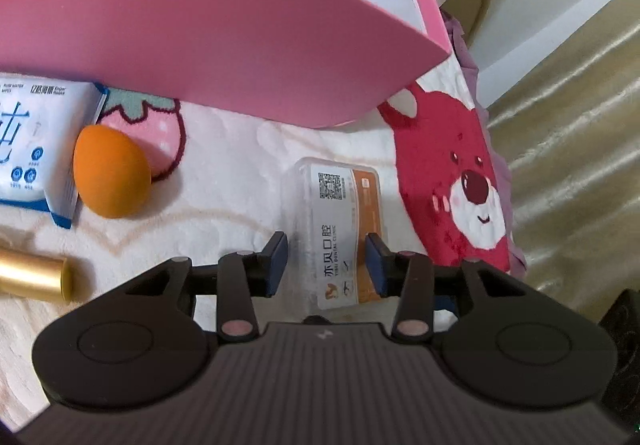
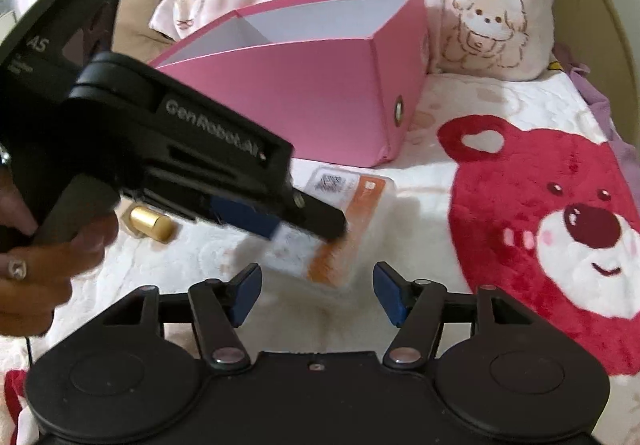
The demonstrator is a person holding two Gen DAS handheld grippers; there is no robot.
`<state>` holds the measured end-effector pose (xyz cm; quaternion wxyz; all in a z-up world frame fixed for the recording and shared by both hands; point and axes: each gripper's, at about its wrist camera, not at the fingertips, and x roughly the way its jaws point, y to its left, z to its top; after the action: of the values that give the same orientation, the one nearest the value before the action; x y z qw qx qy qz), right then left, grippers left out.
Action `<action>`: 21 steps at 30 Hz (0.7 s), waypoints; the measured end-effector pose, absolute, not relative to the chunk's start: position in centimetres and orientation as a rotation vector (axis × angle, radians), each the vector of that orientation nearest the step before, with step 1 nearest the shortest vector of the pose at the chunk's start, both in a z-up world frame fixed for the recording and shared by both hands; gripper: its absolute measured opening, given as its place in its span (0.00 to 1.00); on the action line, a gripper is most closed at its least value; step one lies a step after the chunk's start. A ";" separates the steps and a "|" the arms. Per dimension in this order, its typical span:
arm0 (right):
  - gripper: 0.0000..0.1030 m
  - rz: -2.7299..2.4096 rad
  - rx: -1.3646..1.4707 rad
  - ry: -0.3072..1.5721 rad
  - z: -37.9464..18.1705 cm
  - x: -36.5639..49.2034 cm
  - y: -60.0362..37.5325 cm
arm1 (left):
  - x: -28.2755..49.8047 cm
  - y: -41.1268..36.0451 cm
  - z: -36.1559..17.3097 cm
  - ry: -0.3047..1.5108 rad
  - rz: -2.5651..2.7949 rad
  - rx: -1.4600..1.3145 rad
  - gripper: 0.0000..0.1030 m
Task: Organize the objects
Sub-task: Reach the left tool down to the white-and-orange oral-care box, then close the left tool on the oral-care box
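Note:
A clear plastic box [image 1: 340, 205] with a white and orange label and a QR code lies lengthwise between the blue pads of my left gripper [image 1: 327, 259], which is shut on its long sides. In the right wrist view the same box [image 2: 360, 213] looks blurred and tilted under the left gripper [image 2: 298, 229], held by a person's hand [image 2: 40, 265]. My right gripper [image 2: 318, 289] stands open, nothing between its pads, just short of the box's near end. An open pink box [image 2: 320, 93] with a white inside stands right behind; it fills the top of the left wrist view [image 1: 200, 25].
On the white blanket with a red bear print [image 2: 540, 205] lie an orange egg-shaped sponge [image 1: 110, 173], a blue and white wipes pack [image 1: 36, 141] and a gold tube [image 1: 36, 273]. A pillow with a dog print [image 2: 480, 25] lies behind the pink box.

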<state>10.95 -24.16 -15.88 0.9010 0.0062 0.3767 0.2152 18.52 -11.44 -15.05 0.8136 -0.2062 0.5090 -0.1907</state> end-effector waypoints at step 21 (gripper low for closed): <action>0.65 0.421 -0.047 0.777 -14.6 9.3 -21.5 | 16.3 -11.4 -11.9 1.082 -0.354 -0.372 0.44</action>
<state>9.25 -21.46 -14.57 0.9037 -0.0230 0.3759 0.2037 16.31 -11.44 -11.93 0.8258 -0.1751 0.5094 -0.1667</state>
